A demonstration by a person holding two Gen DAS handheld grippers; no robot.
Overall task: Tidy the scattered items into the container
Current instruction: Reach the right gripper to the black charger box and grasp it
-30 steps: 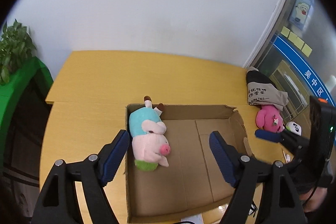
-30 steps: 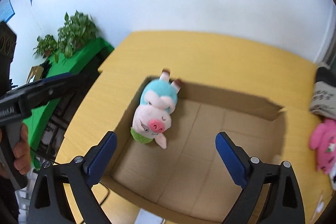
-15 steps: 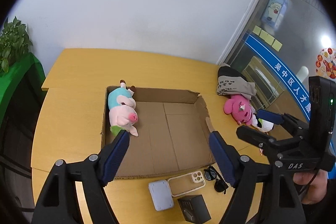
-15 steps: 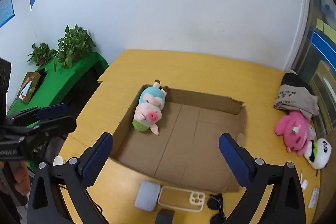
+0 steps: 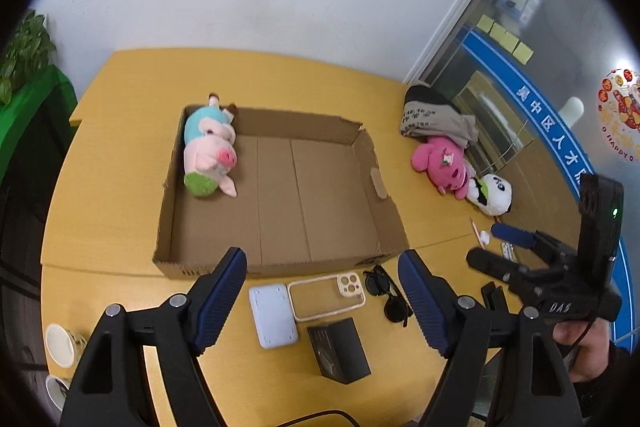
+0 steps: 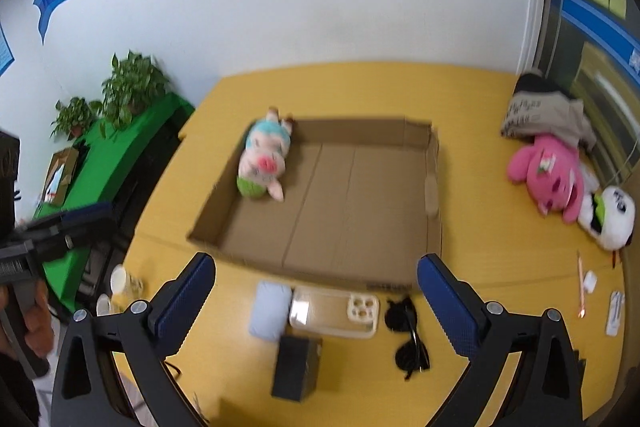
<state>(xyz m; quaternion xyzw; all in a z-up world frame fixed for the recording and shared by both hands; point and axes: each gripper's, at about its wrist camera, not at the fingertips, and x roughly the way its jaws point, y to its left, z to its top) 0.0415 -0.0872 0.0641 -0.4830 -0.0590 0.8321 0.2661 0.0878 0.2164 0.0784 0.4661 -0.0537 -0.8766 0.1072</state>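
A shallow cardboard box [image 5: 168, 195] [image 6: 212, 219] sits on the yellow table with a pig plush [image 5: 208, 155] [image 6: 264, 159] in its far left corner. In front of the box lie a pale blue pad [image 5: 273, 315] [image 6: 269, 309], a clear phone case [image 5: 328, 295] [image 6: 336, 311], black sunglasses [image 5: 386, 293] [image 6: 408, 331] and a black box [image 5: 338, 351] [image 6: 297, 367]. A pink plush [image 5: 442, 163] [image 6: 548, 171], a panda plush [image 5: 494, 195] [image 6: 608, 215] and a folded garment [image 5: 436, 115] [image 6: 548, 111] lie right of the box. My left gripper [image 5: 322, 299] and right gripper [image 6: 316, 303] are open and empty above the small items.
Paper cups [image 5: 60, 343] [image 6: 120, 283] stand at the table's front left edge. Small items and a pen [image 6: 580, 287] lie at the right. A green cabinet with plants [image 6: 120, 131] stands left of the table. A white wall runs behind.
Both grippers have pulled back and up from over the box. The small items in front of the box have come into view. The pig plush has stayed in the box.
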